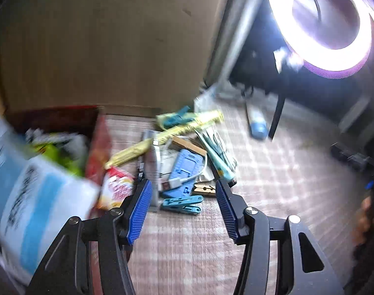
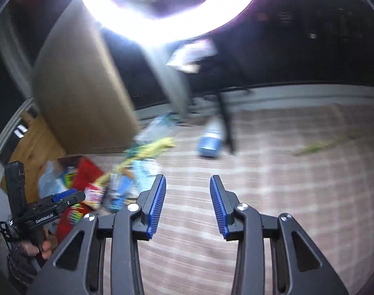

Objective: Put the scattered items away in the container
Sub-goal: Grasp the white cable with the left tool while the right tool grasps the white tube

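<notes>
Left gripper (image 1: 184,191) jaws spread wide, empty; teal clothespin (image 1: 182,202) lies crosswise just ahead between them, red container (image 1: 98,145) at left of frame. Right gripper (image 2: 188,184) wide, farther off.

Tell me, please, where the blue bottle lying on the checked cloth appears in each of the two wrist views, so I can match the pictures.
Left wrist view: the blue bottle lies upper right of centre, beyond the pile, beside a dark stand leg.
Right wrist view: the blue bottle lies just above centre, ahead of the open fingers, beside the same leg.
Shared landmark: the ring light glows above it in both.
</notes>
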`<state>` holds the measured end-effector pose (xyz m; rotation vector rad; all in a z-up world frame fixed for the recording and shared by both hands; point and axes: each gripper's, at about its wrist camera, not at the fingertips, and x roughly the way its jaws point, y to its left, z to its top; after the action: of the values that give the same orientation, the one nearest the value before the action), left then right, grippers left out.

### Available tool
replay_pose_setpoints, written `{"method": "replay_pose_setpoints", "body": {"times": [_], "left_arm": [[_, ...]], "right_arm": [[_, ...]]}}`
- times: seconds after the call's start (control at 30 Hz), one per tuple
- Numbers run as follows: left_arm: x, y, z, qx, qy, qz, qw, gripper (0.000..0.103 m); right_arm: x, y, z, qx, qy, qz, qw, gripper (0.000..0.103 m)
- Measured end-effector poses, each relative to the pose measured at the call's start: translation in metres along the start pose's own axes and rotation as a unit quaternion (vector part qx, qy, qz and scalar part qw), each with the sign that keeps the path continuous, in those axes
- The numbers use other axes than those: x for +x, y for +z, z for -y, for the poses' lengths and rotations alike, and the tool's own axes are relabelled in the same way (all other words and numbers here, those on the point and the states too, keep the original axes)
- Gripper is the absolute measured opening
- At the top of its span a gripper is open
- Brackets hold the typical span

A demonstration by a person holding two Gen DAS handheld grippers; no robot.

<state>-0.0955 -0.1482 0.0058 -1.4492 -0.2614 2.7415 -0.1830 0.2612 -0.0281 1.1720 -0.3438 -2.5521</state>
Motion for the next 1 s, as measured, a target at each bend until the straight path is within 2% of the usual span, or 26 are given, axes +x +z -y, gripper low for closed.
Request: {"method": "replay_pose_setpoints", "body": {"times": [0.17, 0.27, 0.33, 0.47, 0.63, 0.73, 0.87, 1.0], "left_arm": [[0.052, 0.011, 0.021, 0.050, 0.027, -0.035, 0.9977, 0.042], [0.066, 0.012, 0.025, 0.067, 0.022, -0.052, 0.9962, 0.042], [0.073, 0.011, 0.028, 0.081, 0.026, -0.061, 0.9945, 0.042], [0.079, 0.007, 0.024, 0.080, 0.028, -0.073, 0.9938, 0.042], [0.077, 0.006, 0.021, 0.076, 0.027, -0.072, 0.9941, 0.039], [0.077, 0.006, 0.019, 0.071, 0.024, -0.072, 0.9946, 0.037], [0.075, 0.004, 0.016, 0.066, 0.018, -0.072, 0.9950, 0.036], [0.076, 0.002, 0.011, 0.059, 0.016, -0.079, 0.9950, 0.028]], "right_arm": [[-0.005, -0.003, 0.045, 0.038, -0.007, -0.005, 0.999, 0.037], [0.004, -0.002, 0.043, 0.033, 0.009, -0.013, 0.999, 0.037], [0.016, -0.002, 0.030, 0.016, 0.023, -0.026, 0.999, 0.037], [0.052, -0.001, -0.014, -0.040, 0.070, -0.064, 0.995, 0.037], [0.105, -0.004, -0.087, -0.141, 0.100, -0.113, 0.978, 0.037], [0.132, -0.006, -0.117, -0.179, 0.099, -0.137, 0.969, 0.037], [0.161, -0.010, -0.132, -0.191, 0.100, -0.166, 0.962, 0.037], [0.177, -0.013, -0.136, -0.194, 0.097, -0.180, 0.959, 0.037]]}}
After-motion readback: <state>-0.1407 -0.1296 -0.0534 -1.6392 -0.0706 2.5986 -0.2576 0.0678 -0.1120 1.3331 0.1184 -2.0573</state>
